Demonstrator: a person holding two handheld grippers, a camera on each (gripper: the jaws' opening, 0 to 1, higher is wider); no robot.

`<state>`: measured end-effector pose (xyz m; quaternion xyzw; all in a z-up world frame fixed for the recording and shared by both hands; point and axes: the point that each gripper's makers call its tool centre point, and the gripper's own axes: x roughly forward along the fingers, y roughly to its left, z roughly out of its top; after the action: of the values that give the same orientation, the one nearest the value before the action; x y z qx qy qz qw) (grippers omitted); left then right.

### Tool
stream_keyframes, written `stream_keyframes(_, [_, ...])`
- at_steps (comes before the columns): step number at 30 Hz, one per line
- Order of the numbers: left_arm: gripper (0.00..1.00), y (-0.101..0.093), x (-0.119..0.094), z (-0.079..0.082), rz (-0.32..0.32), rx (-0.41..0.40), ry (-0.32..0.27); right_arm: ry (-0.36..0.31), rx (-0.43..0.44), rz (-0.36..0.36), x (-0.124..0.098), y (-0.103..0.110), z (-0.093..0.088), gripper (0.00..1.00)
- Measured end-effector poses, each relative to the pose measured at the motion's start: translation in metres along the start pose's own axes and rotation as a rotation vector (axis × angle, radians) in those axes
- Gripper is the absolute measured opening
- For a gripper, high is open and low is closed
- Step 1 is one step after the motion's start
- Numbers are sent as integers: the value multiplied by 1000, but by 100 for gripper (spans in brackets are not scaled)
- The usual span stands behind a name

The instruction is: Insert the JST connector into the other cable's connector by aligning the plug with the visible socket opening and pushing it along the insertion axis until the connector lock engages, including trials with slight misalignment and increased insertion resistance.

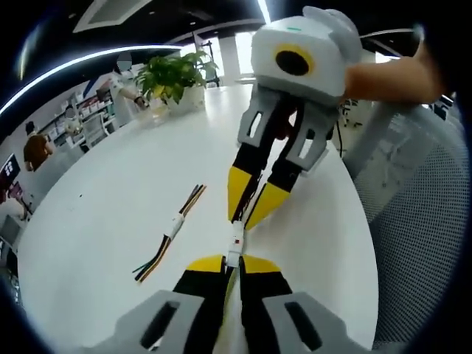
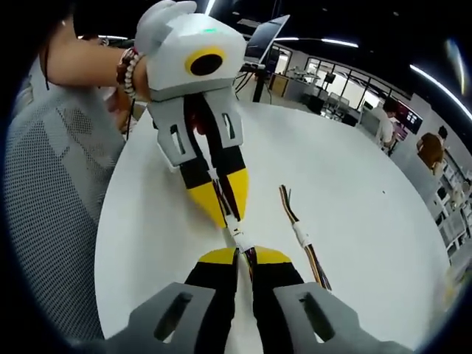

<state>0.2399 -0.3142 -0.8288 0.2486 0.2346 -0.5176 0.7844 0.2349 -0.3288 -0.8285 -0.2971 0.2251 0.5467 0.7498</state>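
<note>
Glossy round white table (image 1: 103,221), both grippers' jaws pinched on joined white plastic connectors (image 1: 235,243), striped spare cable (image 1: 171,232) beside

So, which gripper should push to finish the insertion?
Probably either: left gripper and right gripper face tip to tip, both shut on the white connector, which already looks joined. No visible advantage.

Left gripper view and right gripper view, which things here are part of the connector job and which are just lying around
In the job:
left gripper, shut on its cable
right gripper, shut on its cable
white JST connector pair between them

Lying about:
spare joined cable on the white table
potted plant
mesh chair
</note>
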Motion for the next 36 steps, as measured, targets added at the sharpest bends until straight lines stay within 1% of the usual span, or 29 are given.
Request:
stream_keyframes(6, [0,-3,0,1,-5,25,3,14,6,-2,1,0,-2,4])
stream_keyframes(8, [0,-5,1,3,-14,33,-6,8,13,4,1,1,-1,4])
stream_keyframes(9, [0,-4,2,2,-7,49,4,11,15,1,1,0,-1,4])
stream_keyframes(13, [0,-5,3,1,-12,52,9,20,-2,5,1,2,-1,4])
stream_keyframes(18, [0,-9,5,-1,-15,113,30,47,-20,12,3,5,-5,4])
stream_keyframes(23, [0,-12,9,-5,-22,129,50,81,-28,22,7,8,-10,4])
stream_keyframes(25, [0,-14,10,-5,-25,152,57,102,-29,23,9,9,-14,4])
stream_keyframes(28, [0,-16,12,-6,-26,176,67,114,-25,24,10,9,-15,4])
stream_keyframes(33, [0,-14,13,-6,-19,164,68,122,30,17,10,7,-17,4])
stream_keyframes(36, [0,-14,14,-7,-21,152,72,125,32,22,11,8,-19,4])
